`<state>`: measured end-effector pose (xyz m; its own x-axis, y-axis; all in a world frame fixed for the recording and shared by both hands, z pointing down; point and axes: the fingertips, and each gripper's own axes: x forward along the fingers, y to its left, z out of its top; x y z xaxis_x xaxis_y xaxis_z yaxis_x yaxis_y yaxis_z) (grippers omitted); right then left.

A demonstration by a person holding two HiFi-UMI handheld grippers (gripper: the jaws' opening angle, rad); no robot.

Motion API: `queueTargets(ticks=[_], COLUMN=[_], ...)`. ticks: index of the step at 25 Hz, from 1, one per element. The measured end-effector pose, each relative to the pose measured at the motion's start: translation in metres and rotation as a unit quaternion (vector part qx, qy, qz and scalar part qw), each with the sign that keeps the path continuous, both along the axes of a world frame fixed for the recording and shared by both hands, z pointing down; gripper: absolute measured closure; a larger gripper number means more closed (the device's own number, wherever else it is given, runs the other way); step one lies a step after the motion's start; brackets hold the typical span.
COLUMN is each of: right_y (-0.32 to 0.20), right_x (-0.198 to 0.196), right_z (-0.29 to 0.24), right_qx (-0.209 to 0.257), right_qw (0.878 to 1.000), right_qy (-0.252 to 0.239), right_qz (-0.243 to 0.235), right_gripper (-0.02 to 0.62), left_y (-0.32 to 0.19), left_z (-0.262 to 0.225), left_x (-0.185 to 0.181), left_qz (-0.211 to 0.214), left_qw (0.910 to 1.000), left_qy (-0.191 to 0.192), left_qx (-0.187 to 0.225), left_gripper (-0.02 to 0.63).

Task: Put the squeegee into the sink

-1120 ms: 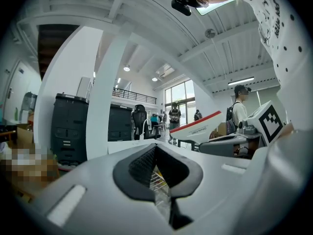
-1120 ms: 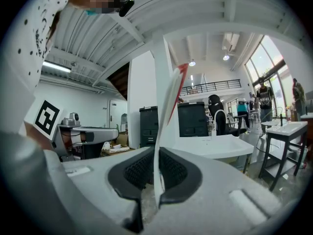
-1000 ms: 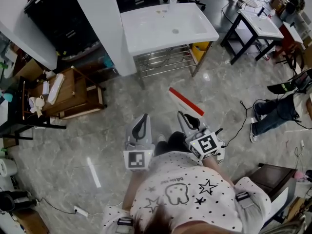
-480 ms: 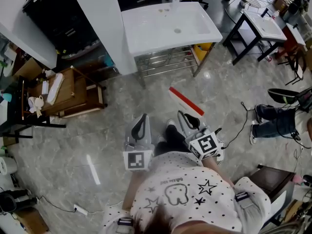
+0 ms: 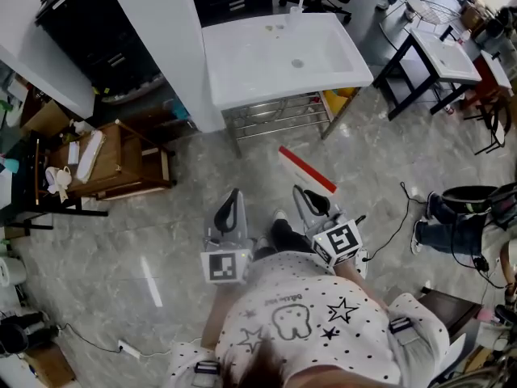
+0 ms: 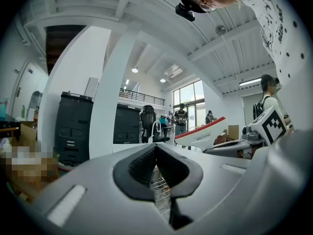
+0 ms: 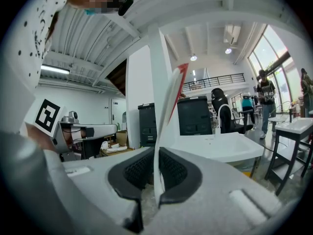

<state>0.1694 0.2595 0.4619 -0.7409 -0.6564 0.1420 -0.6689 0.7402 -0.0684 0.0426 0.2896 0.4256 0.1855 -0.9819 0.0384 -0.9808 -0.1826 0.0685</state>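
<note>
The squeegee [image 5: 307, 170], a white blade with a red edge, sticks up and forward from my right gripper [image 5: 311, 200], which is shut on its lower end. In the right gripper view the squeegee [image 7: 168, 111] rises out of the clamped pads [image 7: 173, 173]. The white sink [image 5: 283, 51] stands ahead on a metal rack, well apart from both grippers; it also shows as the sink [image 7: 220, 148] beyond the right jaws. My left gripper [image 5: 231, 204] is held beside the right one, shut and holding nothing. In the left gripper view the squeegee [image 6: 203, 133] shows at the right.
A white pillar [image 5: 161, 39] stands left of the sink, with a wooden cart [image 5: 113, 156] further left. A black-framed table with a second basin [image 5: 440, 55] is at the right. A seated person's legs [image 5: 452, 217] and a cable [image 5: 396, 208] lie on the floor at the right.
Both grippers have moved forward toward the sink, which now sits a little nearer and larger in the head view. The squeegee stays clamped in the right gripper.
</note>
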Motion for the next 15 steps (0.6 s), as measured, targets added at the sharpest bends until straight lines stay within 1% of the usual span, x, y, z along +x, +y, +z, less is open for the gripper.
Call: queueTargets(ticks=[4,10,15], right_y=[-0.024,-0.057,-0.076], right_x=[0.002,0.008,0.014], right_z=[0.002,0.001,0.004], right_qx=[-0.001,0.001,0.001], right_qw=[1.000,1.000,1.000], right_qy=[-0.001,-0.006,-0.005], right_qz=[-0.007,-0.015,-0.021], right_gripper=[0.577,0.577,0.577], left_y=[-0.021,-0.050,-0.068], left_z=[-0.001,-0.001,-0.001], left_x=[0.003,0.015,0.024], left_qz=[-0.011,-0.014,-0.011], left_qw=[0.9999,0.9999,0.9996], left_qy=[-0.002,-0.008,-0.024], left_qx=[0.002,0.005,0.008], left_gripper=[0.609,0.609,0.609])
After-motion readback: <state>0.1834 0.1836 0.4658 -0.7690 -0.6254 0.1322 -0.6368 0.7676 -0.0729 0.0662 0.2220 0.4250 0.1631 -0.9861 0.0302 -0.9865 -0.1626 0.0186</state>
